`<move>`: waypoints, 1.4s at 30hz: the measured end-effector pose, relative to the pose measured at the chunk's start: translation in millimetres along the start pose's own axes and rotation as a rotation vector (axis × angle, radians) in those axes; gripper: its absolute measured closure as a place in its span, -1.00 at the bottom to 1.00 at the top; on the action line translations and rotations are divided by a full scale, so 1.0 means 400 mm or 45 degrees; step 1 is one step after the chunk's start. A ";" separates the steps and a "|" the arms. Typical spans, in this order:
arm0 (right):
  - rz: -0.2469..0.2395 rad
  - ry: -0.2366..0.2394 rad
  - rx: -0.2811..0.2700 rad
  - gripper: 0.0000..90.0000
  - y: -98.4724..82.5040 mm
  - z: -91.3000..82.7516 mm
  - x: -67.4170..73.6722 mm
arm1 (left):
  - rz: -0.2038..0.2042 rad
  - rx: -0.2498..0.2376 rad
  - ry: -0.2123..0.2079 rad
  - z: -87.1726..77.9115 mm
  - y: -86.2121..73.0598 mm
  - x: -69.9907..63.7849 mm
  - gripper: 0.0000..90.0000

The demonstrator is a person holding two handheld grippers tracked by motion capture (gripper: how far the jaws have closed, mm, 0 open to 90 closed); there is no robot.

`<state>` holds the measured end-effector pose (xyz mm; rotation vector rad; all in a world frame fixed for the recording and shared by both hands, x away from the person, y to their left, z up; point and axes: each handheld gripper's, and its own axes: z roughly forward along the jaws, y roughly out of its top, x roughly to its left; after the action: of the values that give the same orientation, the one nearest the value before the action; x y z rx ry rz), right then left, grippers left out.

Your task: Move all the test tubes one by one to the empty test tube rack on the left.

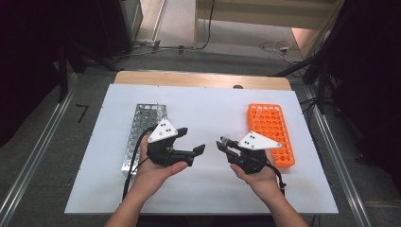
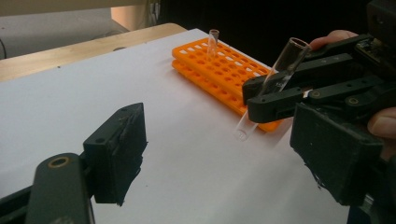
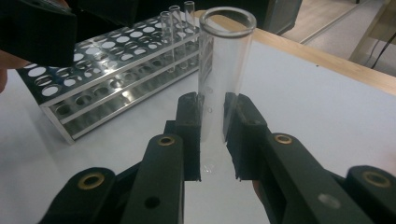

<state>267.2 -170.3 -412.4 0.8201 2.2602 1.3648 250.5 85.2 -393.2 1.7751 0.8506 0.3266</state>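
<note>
My right gripper [image 1: 222, 144] is shut on a clear glass test tube [image 3: 225, 60], held upright between its pads [image 3: 190, 126], open mouth up. In the left gripper view the same tube [image 2: 286, 63] leans in the right gripper [image 2: 261, 100], its rounded end just above the white sheet. My left gripper [image 1: 191, 140] stands open and holds nothing, its tips pointing toward the right gripper a short way off; its two pads [image 2: 119, 149] frame the tube from a distance. An orange rack [image 1: 272, 132] lies to the right, a metal rack [image 1: 142, 127] to the left.
The orange rack [image 2: 219, 65] holds one glass tube [image 2: 213, 39] at its far end. The metal rack [image 3: 112, 79] carries three tubes [image 3: 175, 28] near its far end. A white sheet [image 1: 208, 109] covers the wooden table; dark floor and cables lie beyond.
</note>
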 end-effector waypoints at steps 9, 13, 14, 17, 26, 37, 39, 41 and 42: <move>-0.044 0.049 0.021 0.64 0.000 0.019 0.039 | 0.025 -0.005 -0.079 0.013 0.002 -0.026 -0.33; -0.062 0.065 0.035 0.64 -0.002 0.028 0.057 | 0.050 -0.018 -0.106 0.013 0.004 -0.039 -0.09; -0.068 0.070 0.036 0.64 -0.002 0.030 0.062 | 0.059 -0.016 -0.111 0.013 0.005 -0.042 -0.02; -0.079 0.087 0.042 0.64 -0.001 0.034 0.075 | 0.084 -0.014 -0.113 0.015 0.005 -0.051 0.14; -0.105 0.125 0.051 0.64 0.002 0.042 0.103 | 0.138 0.006 -0.125 0.023 0.003 -0.066 0.49; -0.088 0.139 0.047 0.64 0.004 0.040 0.099 | 0.165 -0.002 -0.094 0.021 0.003 -0.067 0.63; -0.077 0.144 0.048 0.63 0.004 0.040 0.098 | 0.169 -0.005 -0.087 0.021 0.003 -0.067 0.65; -0.063 0.164 0.051 0.63 0.004 0.040 0.094 | 0.168 -0.010 -0.086 0.021 0.003 -0.064 0.66; -0.057 0.166 0.052 0.63 0.004 0.040 0.093 | 0.167 -0.010 -0.085 0.022 0.003 -0.064 0.66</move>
<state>248.7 -134.8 -418.8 0.7076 2.3974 1.3929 238.2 61.4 -390.9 1.8282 0.6862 0.3536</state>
